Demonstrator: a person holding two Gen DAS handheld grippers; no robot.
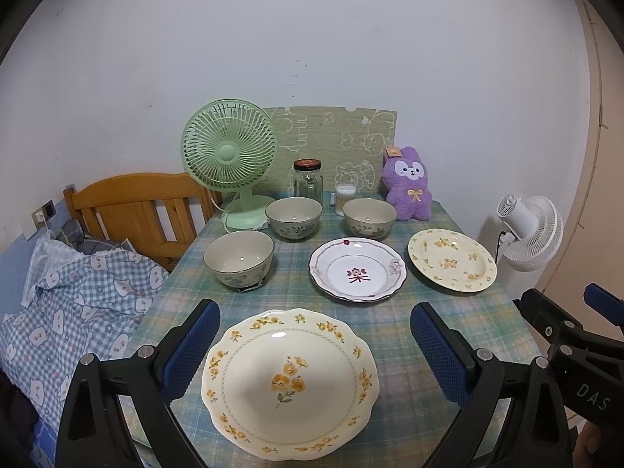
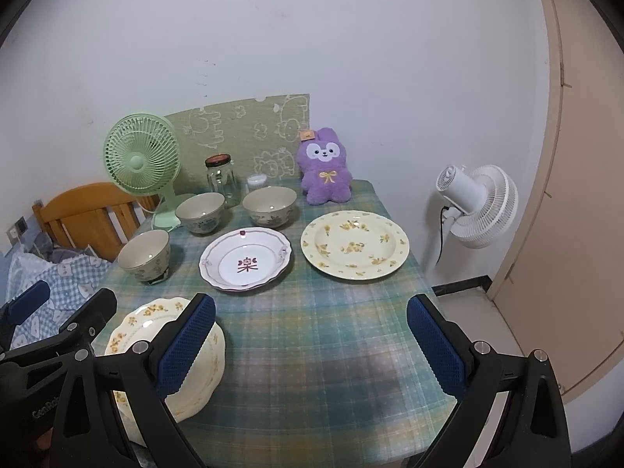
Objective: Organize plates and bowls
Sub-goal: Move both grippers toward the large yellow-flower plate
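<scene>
Plaid-clothed table (image 1: 460,335), all crockery apart, nothing stacked yet. Left gripper (image 1: 314,345) wide open, empty, framing the near floral plate (image 1: 290,382), probably first pick. Right gripper (image 2: 310,345) open over bare cloth. Beyond both jaws: white plate (image 1: 358,269), far floral plate (image 2: 355,245), three bowls (image 1: 238,259); green fan (image 1: 230,152) crowds the back.

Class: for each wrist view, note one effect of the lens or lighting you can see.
Left wrist view: fisheye bends the door frame into a curve, and glare spots sit on the near floral plate. Right wrist view: dark corners, a soft shadow on the tablecloth.
</scene>
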